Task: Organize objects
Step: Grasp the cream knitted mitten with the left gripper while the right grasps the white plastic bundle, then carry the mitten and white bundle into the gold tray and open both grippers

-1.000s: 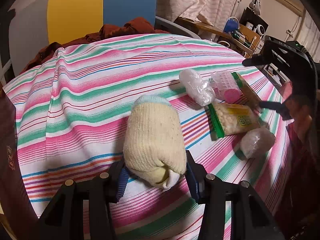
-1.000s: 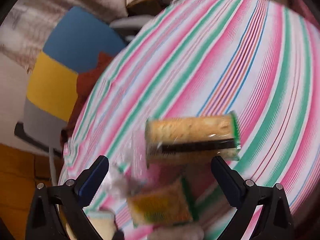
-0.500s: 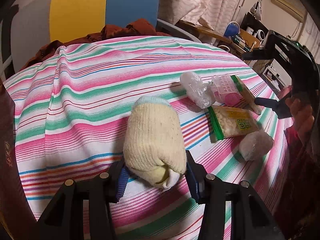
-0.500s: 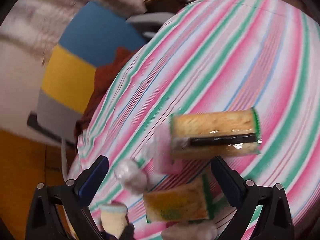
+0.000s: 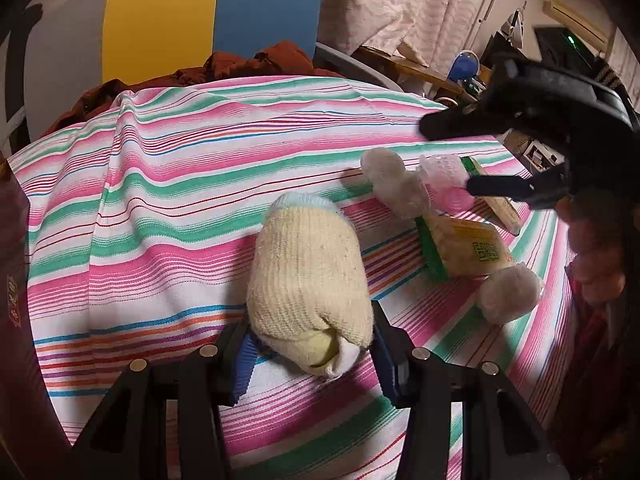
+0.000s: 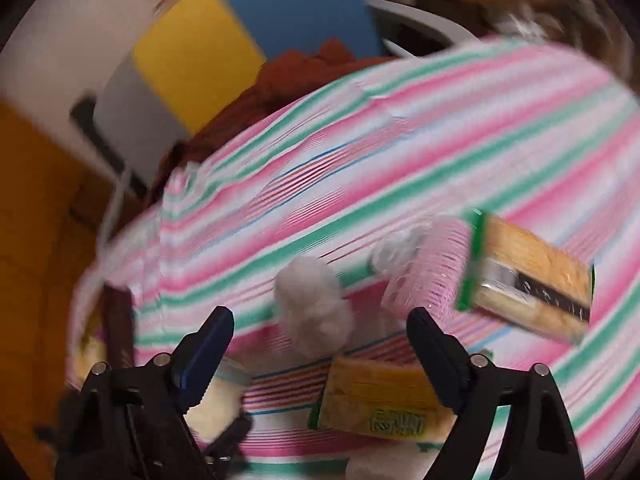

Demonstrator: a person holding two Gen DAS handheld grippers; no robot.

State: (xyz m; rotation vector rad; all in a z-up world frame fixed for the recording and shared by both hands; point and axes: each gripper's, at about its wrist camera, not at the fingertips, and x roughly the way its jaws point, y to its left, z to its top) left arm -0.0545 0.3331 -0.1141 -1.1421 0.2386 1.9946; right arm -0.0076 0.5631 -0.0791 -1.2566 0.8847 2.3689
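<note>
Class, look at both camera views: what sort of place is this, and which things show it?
Probably a lived-in room at home: a striped cloth as work surface, pale curtains behind, and a cluttered desk.

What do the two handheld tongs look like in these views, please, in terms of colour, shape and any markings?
Both are black plastic frames with silver round screw heads. The left tongs and right tongs carry ribbed blue pads on their inner faces. From the left view, the right tool's body is a bulky black housing with a small green light on top. No cables or sleeves are clearly visible.
</note>
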